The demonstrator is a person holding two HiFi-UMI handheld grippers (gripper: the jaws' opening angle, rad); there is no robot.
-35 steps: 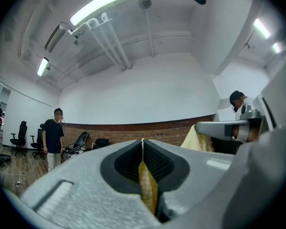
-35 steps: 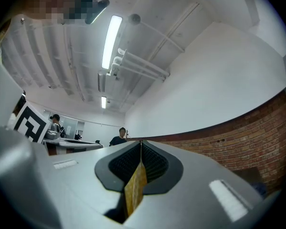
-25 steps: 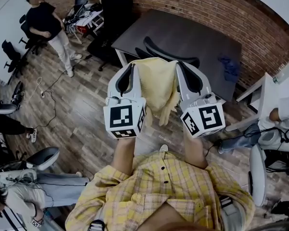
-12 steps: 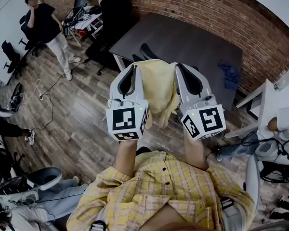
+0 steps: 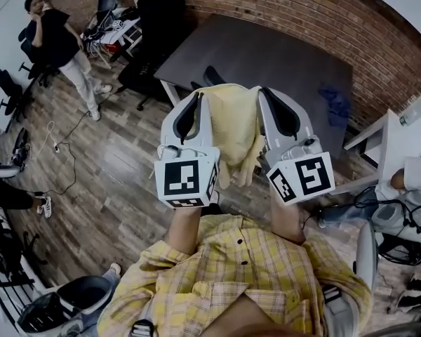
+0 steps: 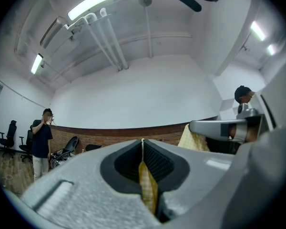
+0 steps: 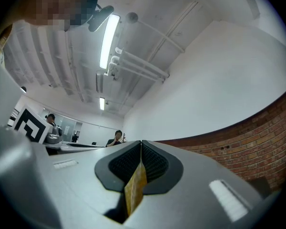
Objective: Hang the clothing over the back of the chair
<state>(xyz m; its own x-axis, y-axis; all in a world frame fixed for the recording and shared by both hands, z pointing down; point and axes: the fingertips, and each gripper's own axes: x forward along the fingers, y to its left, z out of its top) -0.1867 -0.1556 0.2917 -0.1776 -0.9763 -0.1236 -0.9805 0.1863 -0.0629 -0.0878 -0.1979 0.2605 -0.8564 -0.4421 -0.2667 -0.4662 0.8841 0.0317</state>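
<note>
A pale yellow piece of clothing (image 5: 233,128) hangs stretched between my two grippers, held up high in the head view. My left gripper (image 5: 196,97) is shut on its left edge; a strip of the yellow checked cloth (image 6: 147,187) shows pinched between the jaws. My right gripper (image 5: 265,94) is shut on the right edge, with the cloth (image 7: 135,189) caught between its pads. Below and beyond the clothing, the dark back of an office chair (image 5: 212,75) peeks out next to the dark table (image 5: 266,55). Both gripper views point upward at the ceiling and wall.
A brick wall (image 5: 309,12) runs behind the table. A blue cloth (image 5: 335,98) lies on the table's right side. A person in black (image 5: 59,44) stands at the far left near chairs and cables. Another person sits at a white desk (image 5: 407,153) on the right.
The clothing and both grippers stay raised, with both still shut. The view has shifted slightly; the standing person at the left has drifted further toward the frame's corner.
</note>
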